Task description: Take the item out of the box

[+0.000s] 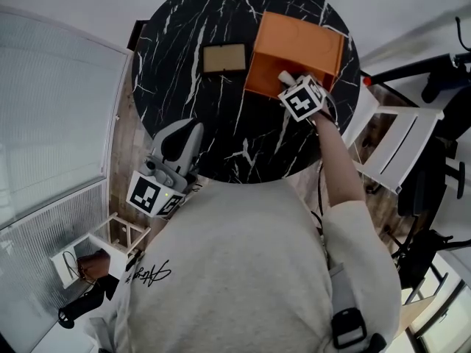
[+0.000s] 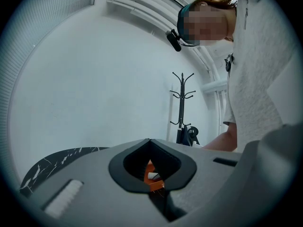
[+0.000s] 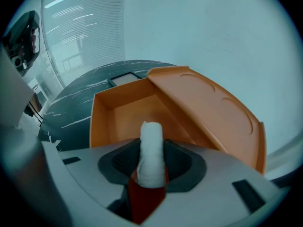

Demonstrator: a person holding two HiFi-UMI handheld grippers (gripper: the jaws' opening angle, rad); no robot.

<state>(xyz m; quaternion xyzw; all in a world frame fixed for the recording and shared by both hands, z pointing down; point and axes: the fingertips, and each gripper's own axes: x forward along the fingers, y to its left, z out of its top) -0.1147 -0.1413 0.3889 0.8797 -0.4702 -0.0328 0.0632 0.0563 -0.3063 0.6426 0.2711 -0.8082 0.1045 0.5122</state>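
Left gripper (image 1: 188,134): smooth grey plastic, jaws pressed together on nothing, low by my body at the table's near edge.
Right gripper (image 3: 152,161): pinching the white roll (image 3: 152,136) – held above the box's near wall.
Roll: soft, fibrous cylinder with a rounded end; long axis along my jaws, free end pointing out over the box.
Box (image 3: 99,122): orange, smooth, rectangular, its flap lid (image 3: 208,112) tilted open to the right.
Table (image 1: 184,65): round black marble, white veins.
Beyond: a flat tan dark-framed rectangle (image 1: 224,58) just beside the box.
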